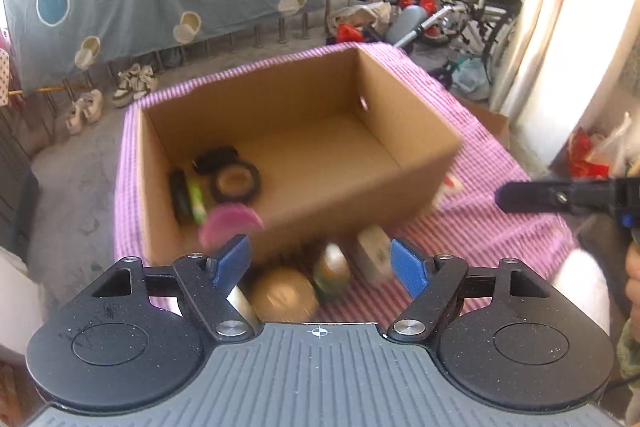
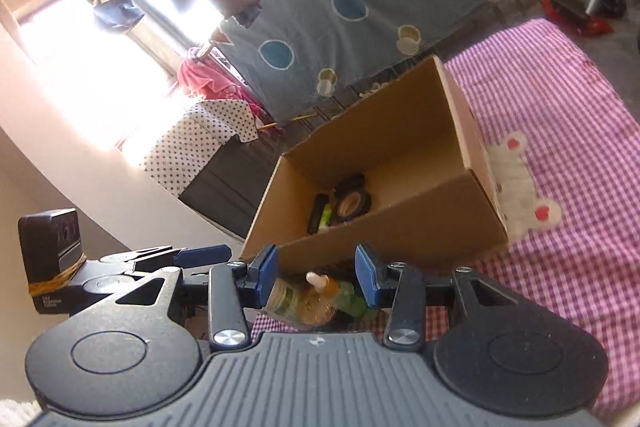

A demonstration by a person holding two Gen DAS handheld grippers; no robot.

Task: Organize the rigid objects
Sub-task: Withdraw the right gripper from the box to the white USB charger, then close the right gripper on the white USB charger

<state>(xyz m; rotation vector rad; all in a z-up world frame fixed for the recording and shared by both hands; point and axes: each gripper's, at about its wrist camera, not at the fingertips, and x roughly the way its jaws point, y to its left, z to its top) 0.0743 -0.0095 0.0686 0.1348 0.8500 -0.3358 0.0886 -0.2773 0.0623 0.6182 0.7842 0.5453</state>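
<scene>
Both sets of jaws were spread wide with nothing pinched in them, the left gripper point(image 1: 320, 263) and the right gripper point(image 2: 316, 275) alike. Using the cardboard box point(image 1: 400, 115) as the anchor, it sat open-topped on a pink checked cloth point(image 1: 500, 227).

Inside the box, bunched in its near-left corner, lay a dark tube point(image 1: 179, 197), a green tube point(image 1: 197, 201) right beside it, and a black tape ring point(image 1: 235, 182) with another dark round thing point(image 1: 216, 158) touching it just behind. A blurry pink disc point(image 1: 230, 221) showed right at the box's near wall, just past the left gripper's left finger; couldn't tell whether it was inside or over the rim.

Outside the box, against its front wall, a little cluster sat on the cloth between the left gripper's fingers: a tan ball-like thing point(image 1: 284, 293), a green bottle point(image 1: 332, 269) and a pale blocky item point(image 1: 372, 251), all smeared by motion. From the right wrist view the same bunch sat just under the box's near wall, between that gripper's fingers. A white patch with red spots point(image 2: 516, 183) lay on the cloth against the box's right side. Further right of the box, the right gripper's dark tip point(image 1: 532, 197) hovered over the cloth, well apart from the left one
</scene>
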